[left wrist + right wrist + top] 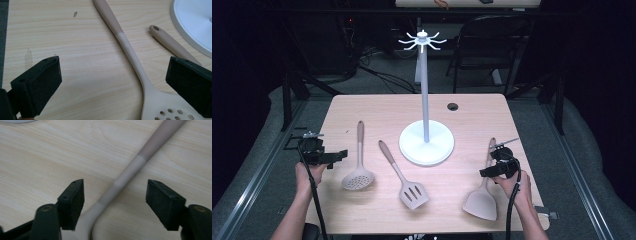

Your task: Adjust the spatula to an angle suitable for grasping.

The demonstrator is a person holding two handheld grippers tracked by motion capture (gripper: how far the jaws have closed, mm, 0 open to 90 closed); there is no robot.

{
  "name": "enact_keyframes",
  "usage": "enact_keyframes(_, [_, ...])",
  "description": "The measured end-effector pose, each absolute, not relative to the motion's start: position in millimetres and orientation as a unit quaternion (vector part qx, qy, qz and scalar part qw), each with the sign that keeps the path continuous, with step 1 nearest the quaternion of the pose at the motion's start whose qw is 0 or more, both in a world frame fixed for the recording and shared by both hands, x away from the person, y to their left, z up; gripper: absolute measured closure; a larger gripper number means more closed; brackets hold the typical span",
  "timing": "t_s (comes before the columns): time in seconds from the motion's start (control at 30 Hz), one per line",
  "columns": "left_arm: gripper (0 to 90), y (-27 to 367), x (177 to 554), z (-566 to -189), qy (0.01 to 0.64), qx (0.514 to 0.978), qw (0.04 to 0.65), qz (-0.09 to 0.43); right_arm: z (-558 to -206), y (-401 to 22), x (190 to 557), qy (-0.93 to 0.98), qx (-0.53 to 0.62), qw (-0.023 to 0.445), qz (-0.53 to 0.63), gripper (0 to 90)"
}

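The counter (377,107) carries a white stand (426,142) at its centre, with the solid spatula (483,192) at five o'clock from it. Its long axis runs twelve to six, blade toward six. The right tool (498,160) straddles its handle (130,168) with jaws spread, untouching; closing off-centre could roll the handle away. The left tool (319,152) is spread and empty.

No legible text, labels or numbers anywhere.

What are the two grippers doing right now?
Left gripper: open, holding nothing.
Right gripper: open, fingers either side of the spatula handle, not gripping.
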State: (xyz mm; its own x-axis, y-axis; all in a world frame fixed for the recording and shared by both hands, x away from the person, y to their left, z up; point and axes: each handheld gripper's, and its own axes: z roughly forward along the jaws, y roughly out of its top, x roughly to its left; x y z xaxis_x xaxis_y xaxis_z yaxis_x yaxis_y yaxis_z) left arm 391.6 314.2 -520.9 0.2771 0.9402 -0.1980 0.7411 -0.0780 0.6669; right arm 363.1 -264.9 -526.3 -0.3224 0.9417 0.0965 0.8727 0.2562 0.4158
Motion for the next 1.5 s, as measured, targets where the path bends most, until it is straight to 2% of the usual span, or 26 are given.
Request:
enact_keyframes(0.1, [0.2,314.9,391.4,-520.7,0.584,0.720,0.347,0.144,-527.4,-263.2,363.8,0.787,0.577,0.091,0.196,37.7])
enact_keyframes(0.37, [0.6,312.8,390.8,-519.5,0.579,0.726,0.343,0.140,-536.4,-258.1,365.6,0.794,0.581,0.061,0.172,47.5])
enact_keyframes(0.7, [1.0,309.2,390.7,-519.6,0.570,0.734,0.342,0.139,-539.2,-250.6,365.9,0.798,0.578,0.069,0.156,58.7])
enact_keyframes(1.5, [2.3,312.5,390.2,-519.0,0.575,0.727,0.345,0.148,-536.2,-239.5,366.2,0.819,0.548,0.089,0.147,67.3])
